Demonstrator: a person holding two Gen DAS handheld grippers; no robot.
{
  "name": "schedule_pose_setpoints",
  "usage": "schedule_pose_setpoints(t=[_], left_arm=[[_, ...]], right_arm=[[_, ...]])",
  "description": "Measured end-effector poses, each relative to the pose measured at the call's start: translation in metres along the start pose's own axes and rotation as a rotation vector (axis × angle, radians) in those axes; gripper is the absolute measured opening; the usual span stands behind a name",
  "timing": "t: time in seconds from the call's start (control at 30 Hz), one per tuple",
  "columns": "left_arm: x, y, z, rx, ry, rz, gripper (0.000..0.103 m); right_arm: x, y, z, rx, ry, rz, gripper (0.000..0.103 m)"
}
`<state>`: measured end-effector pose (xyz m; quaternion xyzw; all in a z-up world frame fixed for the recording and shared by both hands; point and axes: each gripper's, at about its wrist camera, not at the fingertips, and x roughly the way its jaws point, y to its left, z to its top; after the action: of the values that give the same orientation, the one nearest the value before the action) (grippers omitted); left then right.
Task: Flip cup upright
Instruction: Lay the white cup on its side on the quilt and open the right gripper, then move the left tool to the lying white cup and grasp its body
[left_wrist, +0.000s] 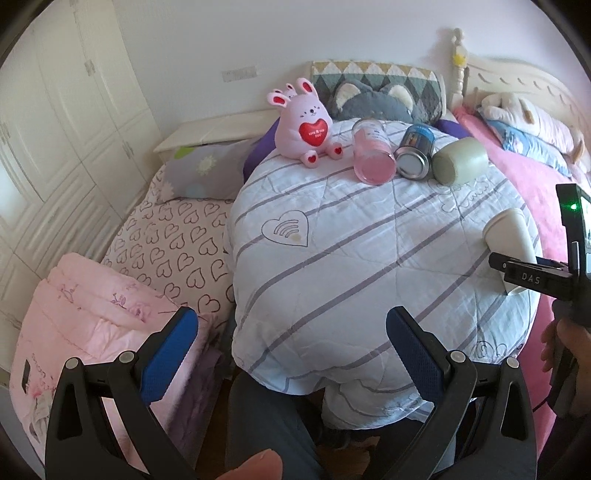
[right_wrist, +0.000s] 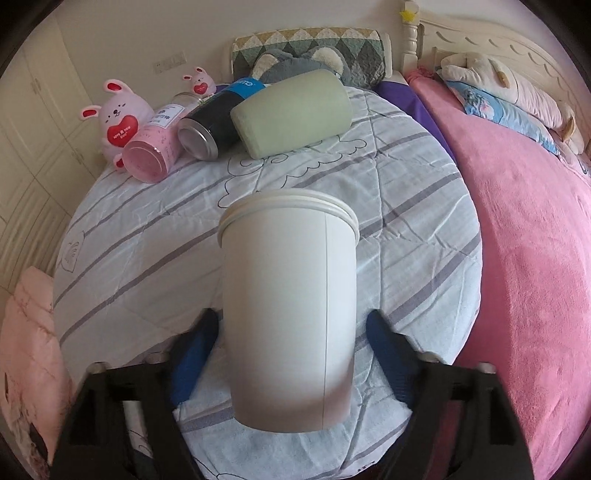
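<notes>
Left wrist view, left to right: folded pink quilt (left_wrist: 92, 325); heart-print sheet (left_wrist: 177, 251); left claw (left_wrist: 291, 350), jaws wide apart, holding nothing, above the near edge of the striped quilt (left_wrist: 332, 240). At the quilt's far edge: pink plush rabbit (left_wrist: 304, 120), seated; pink glass jar (left_wrist: 371, 151), on its side; dark tin can (left_wrist: 415, 151), on its side, touching the jar; pale green cup (left_wrist: 460, 160), on its side, touching the can.

White paper cup (left_wrist: 509, 240): on its side on the striped quilt, near its right edge, well apart from the row of containers. Right claw (right_wrist: 291, 354): jaws set either side of the white paper cup (right_wrist: 290, 314), cup base toward the camera, rim pointing away; whether the pads press it, cannot tell. Far right: pink blanket (right_wrist: 528, 258).
</notes>
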<state>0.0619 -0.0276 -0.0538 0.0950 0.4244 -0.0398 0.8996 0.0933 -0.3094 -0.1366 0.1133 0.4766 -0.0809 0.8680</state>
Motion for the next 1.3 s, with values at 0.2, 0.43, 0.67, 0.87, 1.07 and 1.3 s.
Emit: schedule_pose_setpoints(t=[0.2,0.43,0.67,0.87,1.07,1.3], left_arm=[[-0.001,-0.005,0.001,0.004,-0.002,-0.006,0.103],[-0.003,-0.006,0.001,0.007,-0.002,-0.005,0.103],[-0.008,-0.028,0.006,0.028,0.003,-0.02,0.103],[-0.011,-0.079,0.008,0.072,0.023,-0.074,0.103],[-0.009,-0.137,0.007,0.105,0.042,-0.114,0.103],[-0.002,-0.188,0.011,0.158,0.057,-0.129,0.103]], right_arm=[[-0.009,0.002,0.0,-0.024,-0.015,-0.011,0.084],[-0.032,0.002,0.003,-0.02,-0.08,0.004,0.084],[-0.09,-0.008,-0.004,0.007,-0.212,0.032,0.084],[-0.126,-0.029,-0.027,0.033,-0.265,0.046,0.084],[-0.124,-0.055,-0.046,0.049,-0.235,0.048,0.084],[-0.112,-0.089,-0.047,0.071,-0.207,0.065,0.084]])
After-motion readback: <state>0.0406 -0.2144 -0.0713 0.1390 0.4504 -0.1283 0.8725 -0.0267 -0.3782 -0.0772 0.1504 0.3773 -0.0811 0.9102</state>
